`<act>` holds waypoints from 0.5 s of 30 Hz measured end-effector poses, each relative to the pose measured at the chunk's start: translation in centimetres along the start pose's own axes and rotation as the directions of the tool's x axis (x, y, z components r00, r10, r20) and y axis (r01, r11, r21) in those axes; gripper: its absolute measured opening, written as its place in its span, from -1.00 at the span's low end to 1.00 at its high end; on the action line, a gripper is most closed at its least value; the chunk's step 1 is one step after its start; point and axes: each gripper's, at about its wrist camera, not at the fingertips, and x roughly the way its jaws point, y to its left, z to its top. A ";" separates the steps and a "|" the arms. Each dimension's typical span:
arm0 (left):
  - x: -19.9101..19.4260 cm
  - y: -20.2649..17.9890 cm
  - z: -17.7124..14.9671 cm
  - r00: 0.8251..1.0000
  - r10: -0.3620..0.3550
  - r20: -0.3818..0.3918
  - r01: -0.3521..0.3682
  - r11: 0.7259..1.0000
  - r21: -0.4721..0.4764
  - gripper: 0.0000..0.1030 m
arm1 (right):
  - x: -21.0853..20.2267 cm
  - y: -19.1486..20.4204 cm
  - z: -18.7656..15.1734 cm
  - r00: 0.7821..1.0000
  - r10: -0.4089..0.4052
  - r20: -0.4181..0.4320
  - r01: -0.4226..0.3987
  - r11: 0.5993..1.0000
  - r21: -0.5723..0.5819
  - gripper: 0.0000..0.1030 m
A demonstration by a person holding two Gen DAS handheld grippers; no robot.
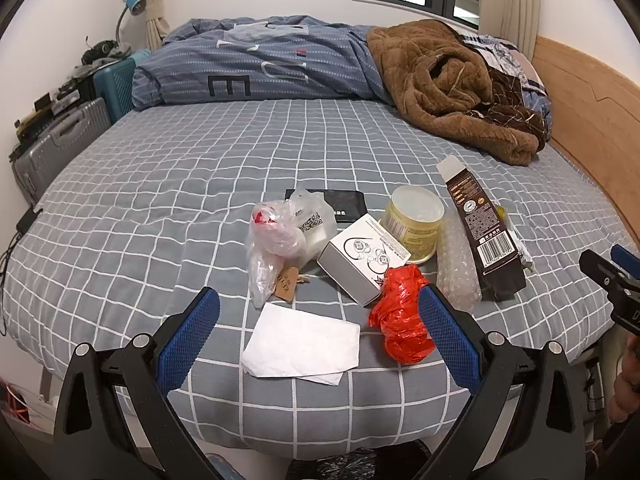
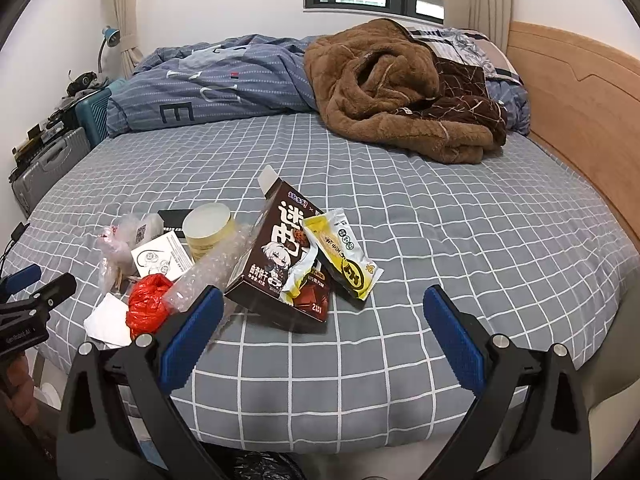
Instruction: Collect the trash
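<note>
Both claws are hanging wide open and empty, the left gripper [image 1: 318, 332] straddling the white tissue [image 1: 302, 346] to take it, the right gripper [image 2: 320, 330] facing the brown biscuit box [image 2: 276, 264] just ahead-left.

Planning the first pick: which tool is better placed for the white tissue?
Left. The white tissue lies between the open left tool's fingers, at the bed's near edge. From the right tool, also open, it sits far left behind the red bag; the biscuit box is nearer.

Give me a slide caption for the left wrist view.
Open left claw hovering over white paper tissue and crumpled red plastic bag on grey checked bedsheet.
</note>
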 end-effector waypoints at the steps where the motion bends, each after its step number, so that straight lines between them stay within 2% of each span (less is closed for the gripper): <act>1: 0.0 0.0 0.0 1.000 0.000 0.001 0.000 1.000 0.002 0.89 | 0.0 0.1 0.0 1.000 -0.002 0.001 0.002 1.000 -0.001 0.86; 15: 0.0 0.0 0.0 1.000 -0.005 -0.009 0.005 1.000 0.000 0.89 | 0.0 0.2 0.0 1.000 -0.001 -0.004 0.001 1.000 -0.002 0.86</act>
